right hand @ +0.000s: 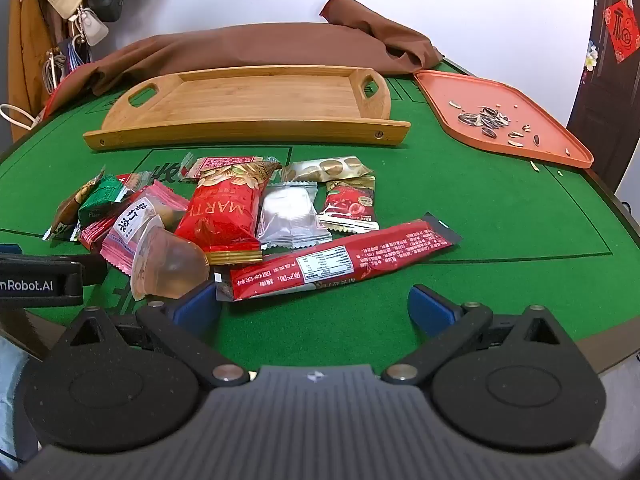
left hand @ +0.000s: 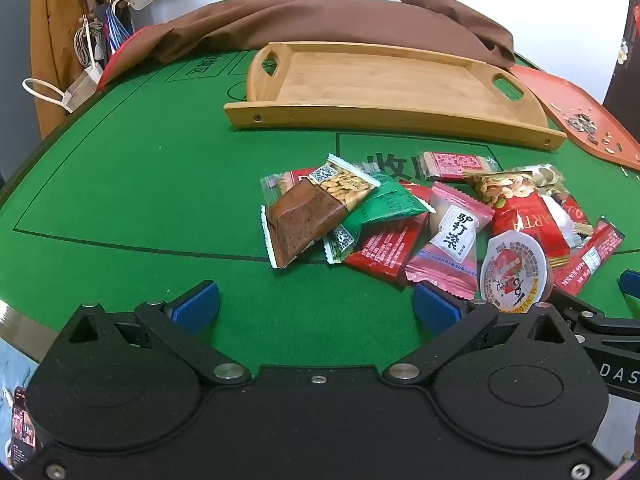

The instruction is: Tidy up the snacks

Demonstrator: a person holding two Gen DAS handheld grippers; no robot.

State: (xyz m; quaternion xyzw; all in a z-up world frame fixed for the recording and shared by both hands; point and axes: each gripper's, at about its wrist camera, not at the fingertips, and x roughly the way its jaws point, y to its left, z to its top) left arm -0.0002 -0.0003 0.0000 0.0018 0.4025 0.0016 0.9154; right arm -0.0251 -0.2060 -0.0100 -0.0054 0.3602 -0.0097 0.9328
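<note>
From the left wrist camera, the left gripper [left hand: 316, 306] hangs with its blue-padded jaws spread wide and nothing between them, over bare green felt table [left hand: 120, 200] on the near side of the heap of wrapped snacks [left hand: 420, 220]. The heap lies in front of the empty wooden tray with cut-out handles [left hand: 380, 84], apart from it. A brown biscuit in a clear wrapper [left hand: 304, 220] sits at the heap's left end; a jelly cup with a printed foil lid [left hand: 514, 274] stands on edge just beside the right pad, its body hidden behind the lid. The heap's right part is crowded and hard to sort, and the orange plastic tray [left hand: 580, 120] is cut off by the frame. From the right wrist camera, the right gripper [right hand: 314, 304] is likewise wide open and empty, on the near side of the same heap. This view shows the cup's clear body, and packets the other view hides: a long red stick packet [right hand: 340, 260] nearest the jaws, a silver-white pouch [right hand: 292, 216], and a red bag marked MARTI [right hand: 224, 216]. The orange tray shows whole, right of the wooden one, scattered with sunflower seed shells [right hand: 486, 120].
</note>
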